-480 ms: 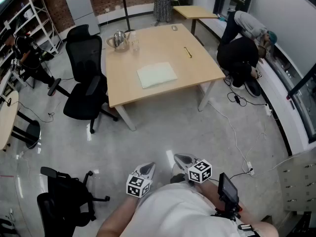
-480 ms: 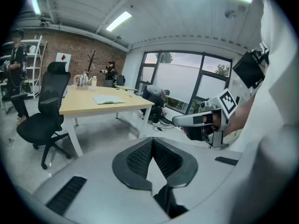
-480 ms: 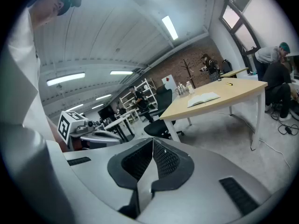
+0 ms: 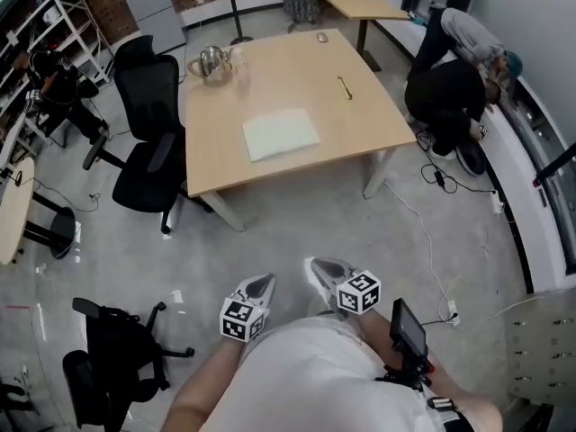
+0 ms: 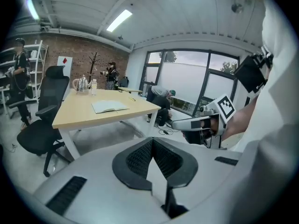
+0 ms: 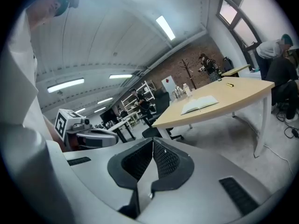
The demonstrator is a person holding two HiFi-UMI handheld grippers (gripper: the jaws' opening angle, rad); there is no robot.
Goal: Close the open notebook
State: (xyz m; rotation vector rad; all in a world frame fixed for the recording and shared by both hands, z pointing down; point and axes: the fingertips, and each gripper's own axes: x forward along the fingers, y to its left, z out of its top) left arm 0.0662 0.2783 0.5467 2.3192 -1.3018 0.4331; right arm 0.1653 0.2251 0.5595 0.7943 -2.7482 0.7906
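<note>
Grey polished floor (image 4: 306, 228) fills most of the head view, and across it stands a pale wooden table (image 4: 369, 120), well apart from us. The notebook (image 4: 281, 134) lies open and flat on it, pages up, toward the near side. It is well apart from the kettle (image 4: 210, 63) and the pen (image 4: 344, 88) farther back, so nothing crowds a cover that has to swing over. We hold the left gripper (image 4: 264, 283) and the right gripper (image 4: 320, 269) low and close to our body, side by side, pointing roughly toward the table. We judge this a carrying posture for the approach, since nothing is within reach. Each gripper view shows its two jaws pressed together at the tips with nothing between them, which fits: we have nothing to carry. As we read it, the closing has not begun, since both halves of the notebook rest on the tabletop. A black chair (image 4: 148, 142) stands at the table's left side and a person (image 4: 454, 84) crouches off its right, so the near edge looks like our free way in. We expect the thin cover, lying flat, may be hard to catch with a jaw tip.
</note>
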